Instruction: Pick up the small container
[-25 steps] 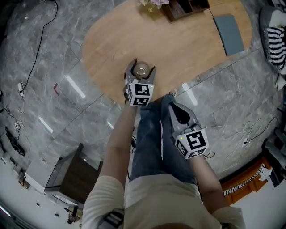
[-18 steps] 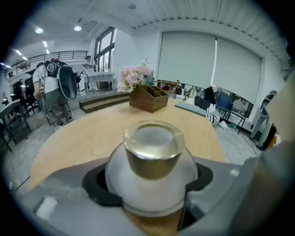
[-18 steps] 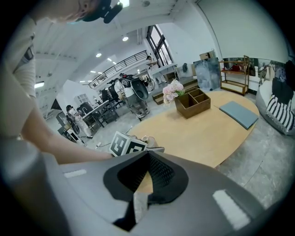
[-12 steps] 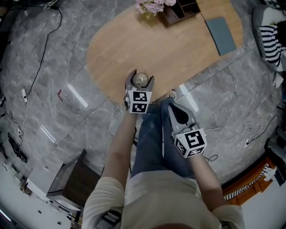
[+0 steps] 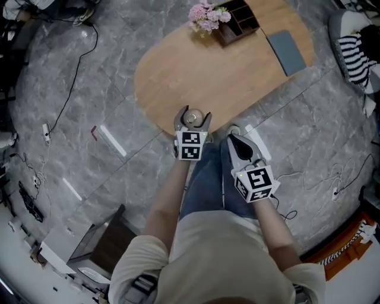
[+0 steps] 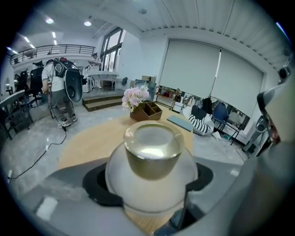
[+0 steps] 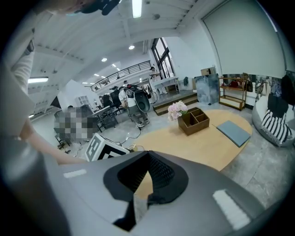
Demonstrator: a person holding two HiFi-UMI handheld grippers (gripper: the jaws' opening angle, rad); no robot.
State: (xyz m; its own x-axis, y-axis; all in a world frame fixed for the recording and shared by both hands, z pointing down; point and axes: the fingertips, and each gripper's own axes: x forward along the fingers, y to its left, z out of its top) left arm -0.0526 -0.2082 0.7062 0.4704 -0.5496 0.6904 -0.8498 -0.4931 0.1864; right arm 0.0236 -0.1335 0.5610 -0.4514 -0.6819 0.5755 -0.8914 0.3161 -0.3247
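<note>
Two grippers show in the lower middle of the head view, one in each of the person's hands. The left gripper [image 5: 193,114] is clamped on the small container [image 6: 151,177], a round frosted white pot with a gold collar and a pale top. In the left gripper view the pot fills the centre of the frame, with a dark pad pressed against each side of its body. From above, the pot sits between the jaws over the near edge of the oval wooden table [image 5: 178,71], at the middle of the frame. The right gripper [image 5: 233,139] is just to the right and slightly lower, over the person's jeans [image 5: 205,178]. Its jaws are closed together with nothing between them. At the top of the head view, pink flowers [image 5: 208,14], a wooden box with compartments [image 5: 240,19] and a flat grey pad [image 5: 285,45] lie on the far end of the table, well apart from the pot.
</note>
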